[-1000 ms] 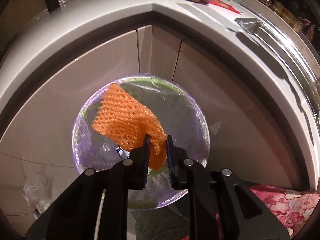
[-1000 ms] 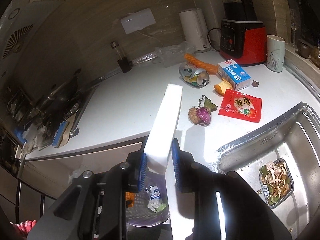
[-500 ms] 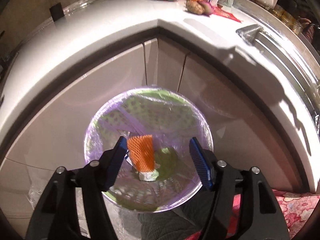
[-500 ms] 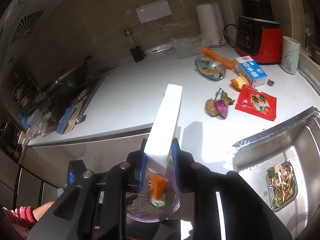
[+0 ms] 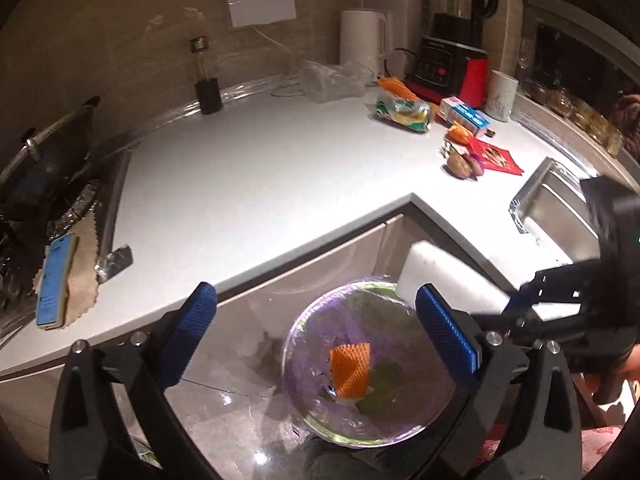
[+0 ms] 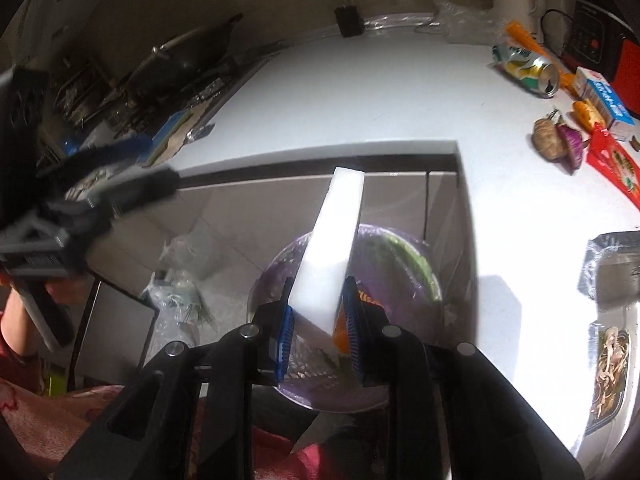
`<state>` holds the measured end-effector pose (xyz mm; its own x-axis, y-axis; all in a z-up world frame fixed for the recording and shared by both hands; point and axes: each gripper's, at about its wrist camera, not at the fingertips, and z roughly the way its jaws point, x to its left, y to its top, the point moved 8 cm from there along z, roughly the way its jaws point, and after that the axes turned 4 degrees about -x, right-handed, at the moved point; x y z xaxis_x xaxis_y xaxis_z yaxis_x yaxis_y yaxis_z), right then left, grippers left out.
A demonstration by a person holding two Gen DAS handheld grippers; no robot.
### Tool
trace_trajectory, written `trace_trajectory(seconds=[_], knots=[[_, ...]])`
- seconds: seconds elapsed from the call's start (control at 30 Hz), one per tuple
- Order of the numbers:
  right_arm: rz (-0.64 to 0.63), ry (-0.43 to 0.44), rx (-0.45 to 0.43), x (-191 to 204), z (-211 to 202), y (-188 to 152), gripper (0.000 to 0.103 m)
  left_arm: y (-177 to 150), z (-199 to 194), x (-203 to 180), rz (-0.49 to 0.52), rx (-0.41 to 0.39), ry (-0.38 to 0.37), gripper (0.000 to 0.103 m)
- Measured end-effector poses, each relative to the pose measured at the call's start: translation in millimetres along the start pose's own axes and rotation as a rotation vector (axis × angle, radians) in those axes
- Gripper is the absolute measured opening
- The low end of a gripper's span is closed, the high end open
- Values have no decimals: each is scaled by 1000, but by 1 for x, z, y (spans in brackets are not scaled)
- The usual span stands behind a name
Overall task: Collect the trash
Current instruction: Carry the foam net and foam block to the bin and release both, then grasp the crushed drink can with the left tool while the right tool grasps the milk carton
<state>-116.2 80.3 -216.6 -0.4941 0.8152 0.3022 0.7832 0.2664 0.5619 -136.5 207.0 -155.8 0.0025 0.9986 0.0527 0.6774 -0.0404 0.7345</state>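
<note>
A round trash bin point(image 5: 304, 368) lined with clear plastic stands on the floor below the counter corner. An orange foam net point(image 5: 350, 368) lies inside it. My left gripper point(image 5: 324, 332) is open and empty above the bin's left side. My right gripper point(image 6: 318, 332) is shut on a white foam block point(image 6: 332, 248) and holds it over the bin point(image 6: 400, 248); the block also shows in the left wrist view point(image 5: 444, 276). On the counter lie a crushed can point(image 5: 404, 110), a milk carton point(image 5: 466, 114), a red packet point(image 5: 496, 158) and an onion point(image 5: 464, 164).
The white counter point(image 5: 260, 184) wraps around the bin. A steel sink point(image 6: 612, 280) with a food tray point(image 6: 608, 368) is at right. A kettle point(image 5: 362, 40), blender point(image 5: 452, 60) and mug point(image 5: 500, 96) stand at the back. A stove with a pan point(image 5: 44, 152) is at left.
My left gripper opened and dropped the orange net into the bin, then rose and tilted up toward the counter. My right gripper brought the foam block down over the bin.
</note>
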Motion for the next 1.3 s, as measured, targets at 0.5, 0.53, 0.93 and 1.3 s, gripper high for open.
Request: trace_trajectory(seconds=[0.5,0.53,0.93,1.3], knots=[[-106,-75,36,7,10,0,85,46,20,-3,7,-21,-2,95],[-96,-87,13,0,1,6,88,49,22,-8,13,-24,-11,95],[91,-324,-190,-134,-90,57,93,127,97,-89,13,-9,-155,95],[231,-390,-282,-225,-110,79,94,235,236,-143,-172,148,-46,95]])
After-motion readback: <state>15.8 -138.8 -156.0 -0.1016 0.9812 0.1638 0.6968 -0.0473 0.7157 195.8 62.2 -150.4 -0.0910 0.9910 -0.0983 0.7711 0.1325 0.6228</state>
